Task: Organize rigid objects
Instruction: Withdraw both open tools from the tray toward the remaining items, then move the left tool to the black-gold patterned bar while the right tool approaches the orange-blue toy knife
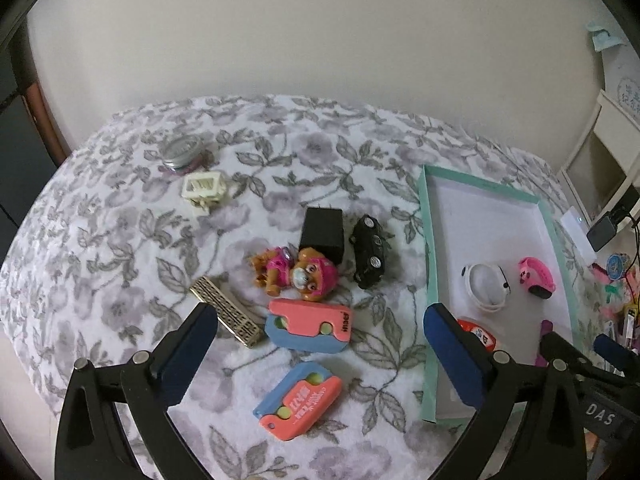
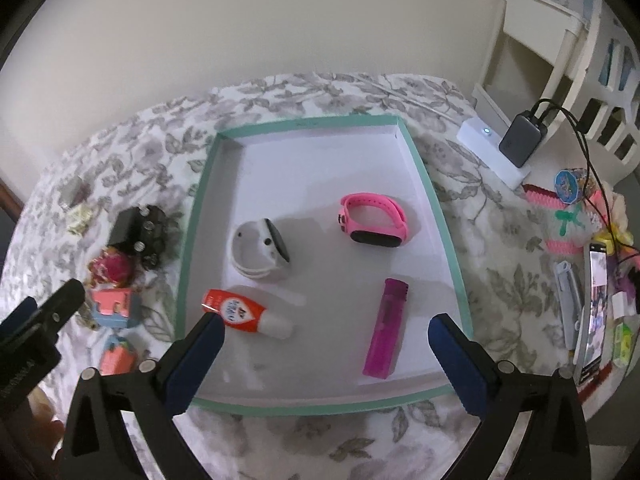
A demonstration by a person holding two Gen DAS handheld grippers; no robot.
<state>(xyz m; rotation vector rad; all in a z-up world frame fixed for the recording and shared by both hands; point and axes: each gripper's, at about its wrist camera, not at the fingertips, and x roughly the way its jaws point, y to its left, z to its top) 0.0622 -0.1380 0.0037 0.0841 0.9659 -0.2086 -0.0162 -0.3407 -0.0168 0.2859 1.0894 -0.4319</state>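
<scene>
My left gripper (image 1: 320,318) hangs open above the flowered cloth, nothing between its fingers. Below it lie two pink-and-blue toy cutters (image 1: 310,324) (image 1: 298,400), a brown-and-pink puppy figure (image 1: 298,274), a black box (image 1: 323,234), a black toy car (image 1: 370,252) and a gold comb-like bar (image 1: 228,312). My right gripper (image 2: 326,324) stands open over the teal-rimmed tray (image 2: 430,200). In the tray lie a white watch (image 2: 260,254), a pink watch (image 2: 374,220), a red-and-white bottle (image 2: 248,314) and a purple lighter (image 2: 386,332).
A round tin (image 1: 182,152) and a cream toy cage (image 1: 204,188) sit at the far left of the cloth. To the right of the tray are a white charger block (image 2: 494,150) with cables, a phone (image 2: 596,308) and small toys. A wall rises behind the table.
</scene>
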